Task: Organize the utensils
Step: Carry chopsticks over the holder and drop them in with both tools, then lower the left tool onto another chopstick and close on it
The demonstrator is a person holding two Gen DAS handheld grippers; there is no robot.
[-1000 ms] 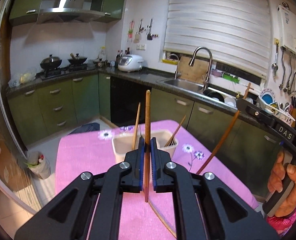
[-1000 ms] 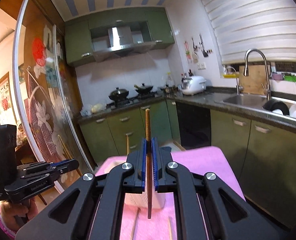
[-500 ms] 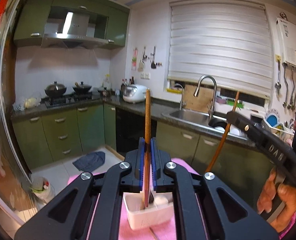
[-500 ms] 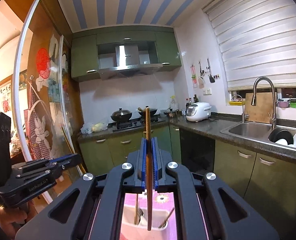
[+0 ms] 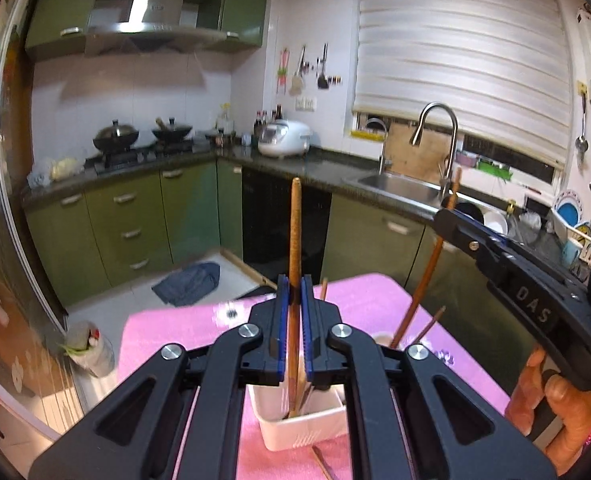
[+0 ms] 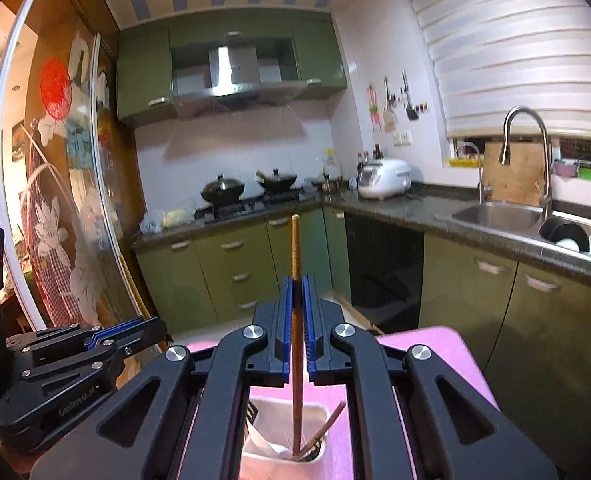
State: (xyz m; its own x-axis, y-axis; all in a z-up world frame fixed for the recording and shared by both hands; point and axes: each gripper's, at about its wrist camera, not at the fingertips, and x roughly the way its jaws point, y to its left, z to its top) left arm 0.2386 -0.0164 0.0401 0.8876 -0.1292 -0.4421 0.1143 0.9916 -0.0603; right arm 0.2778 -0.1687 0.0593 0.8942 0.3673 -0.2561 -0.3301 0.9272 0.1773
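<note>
My left gripper (image 5: 294, 292) is shut on a brown chopstick (image 5: 295, 236) held upright. Its lower end dips into the white utensil holder (image 5: 301, 426) on the pink table (image 5: 167, 332). My right gripper (image 6: 297, 292) is shut on a second upright chopstick (image 6: 295, 248), whose tip reaches down inside the holder (image 6: 285, 454). A chopstick (image 6: 329, 424) and a dark utensil lean inside the holder. In the left wrist view the right gripper (image 5: 447, 216) comes in from the right with its chopstick (image 5: 425, 284) slanting down to the holder. In the right wrist view the left gripper (image 6: 135, 330) shows at the left.
A loose chopstick (image 5: 321, 462) lies on the table in front of the holder. A hand (image 5: 551, 396) grips the right tool's handle. Green cabinets, a sink (image 5: 399, 184) and a stove ring the room. A bin (image 5: 89, 350) and a blue cloth (image 5: 187, 282) are on the floor.
Both grippers moved forward over the table with their chopsticks. The white holder, earlier ahead of the fingers, is now right beneath them, and both chopstick tips sit inside it.
</note>
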